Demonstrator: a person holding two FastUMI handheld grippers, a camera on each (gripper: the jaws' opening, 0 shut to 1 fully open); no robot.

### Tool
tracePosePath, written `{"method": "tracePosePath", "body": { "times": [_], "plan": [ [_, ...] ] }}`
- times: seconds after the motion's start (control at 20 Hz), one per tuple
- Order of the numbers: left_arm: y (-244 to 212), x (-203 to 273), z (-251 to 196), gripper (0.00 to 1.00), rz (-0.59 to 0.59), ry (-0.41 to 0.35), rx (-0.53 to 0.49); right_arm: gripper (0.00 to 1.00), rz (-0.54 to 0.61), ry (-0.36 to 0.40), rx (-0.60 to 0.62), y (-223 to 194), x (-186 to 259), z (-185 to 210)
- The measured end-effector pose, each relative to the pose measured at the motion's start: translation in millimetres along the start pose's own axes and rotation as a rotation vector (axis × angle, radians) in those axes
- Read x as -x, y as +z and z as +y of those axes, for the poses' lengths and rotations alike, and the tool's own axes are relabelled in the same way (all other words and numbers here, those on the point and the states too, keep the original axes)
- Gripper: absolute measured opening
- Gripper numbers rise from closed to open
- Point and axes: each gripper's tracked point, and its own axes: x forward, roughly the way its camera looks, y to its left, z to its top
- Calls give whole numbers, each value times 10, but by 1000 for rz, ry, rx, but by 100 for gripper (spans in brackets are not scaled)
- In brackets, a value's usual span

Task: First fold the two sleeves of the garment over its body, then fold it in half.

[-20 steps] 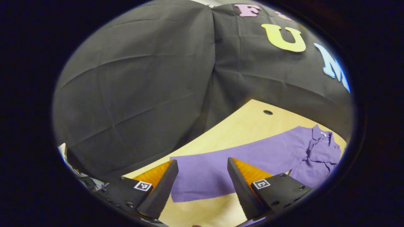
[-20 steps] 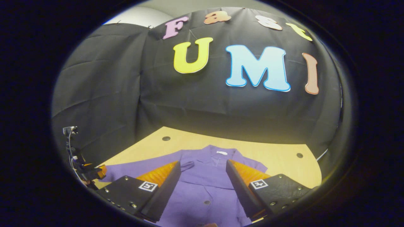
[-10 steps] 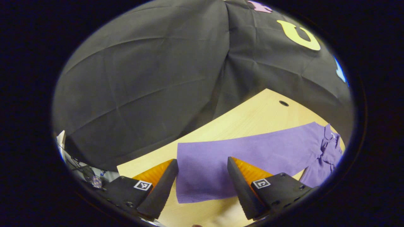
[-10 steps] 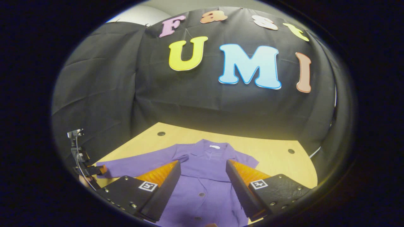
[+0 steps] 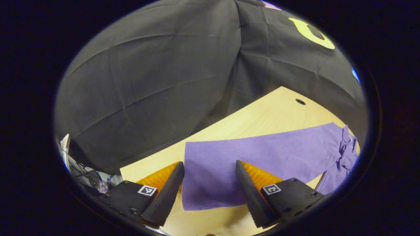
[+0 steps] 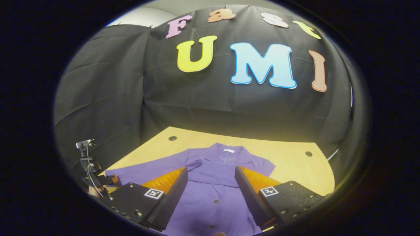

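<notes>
A purple collared shirt [image 6: 213, 183] with buttons lies flat on the wooden table [image 6: 292, 164], front up. In the left gripper view its long sleeve [image 5: 256, 157] stretches out flat across the table, cuff end nearest. My left gripper [image 5: 210, 190] hovers open over that cuff, a finger on each side of it, nothing held. My right gripper [image 6: 210, 196] stands open above the shirt's chest, below the collar [image 6: 226, 154]. The other gripper [image 6: 98, 180] and the hand holding it appear at the far left of the right gripper view, by the sleeve's end.
The table has cable holes [image 5: 300, 102] [image 6: 308, 153] near its back edge. Black cloth walls close in behind and on both sides. A stand with cables [image 6: 86, 154] rises off the table's left side.
My left gripper has moved in over the sleeve's cuff and turned a little left. The right gripper shifted slightly over the shirt's chest. Both stayed open.
</notes>
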Motion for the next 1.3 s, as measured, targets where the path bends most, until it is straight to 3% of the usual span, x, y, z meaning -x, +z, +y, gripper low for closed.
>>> {"method": "tracePosePath", "body": {
  "times": [0.2,0.45,0.6,0.65,0.75,0.9,1.0,1.3],
  "plan": [
    [46,-15,-94,83,-15,-18,11,91,11,25,-8,-16,-3,25],
    [112,-94,-185,28,-38,-46,15,91,27,21,-48,-89,39,-89],
    [101,-64,-177,19,-36,-52,-6,91,35,5,-79,-145,86,-198],
    [118,-103,-236,7,-24,-65,6,91,36,-1,-88,-155,113,-251],
    [146,-90,-251,7,-3,-80,39,91,34,-21,-100,-178,164,-361],
    [179,14,-346,7,38,-124,174,88,34,-46,-119,-237,228,-526],
    [279,73,-378,7,34,-148,237,91,32,-61,-140,-265,273,-624],
    [628,549,-794,7,-6,-262,219,91,32,-88,-175,-410,362,-892]
  ]
}}
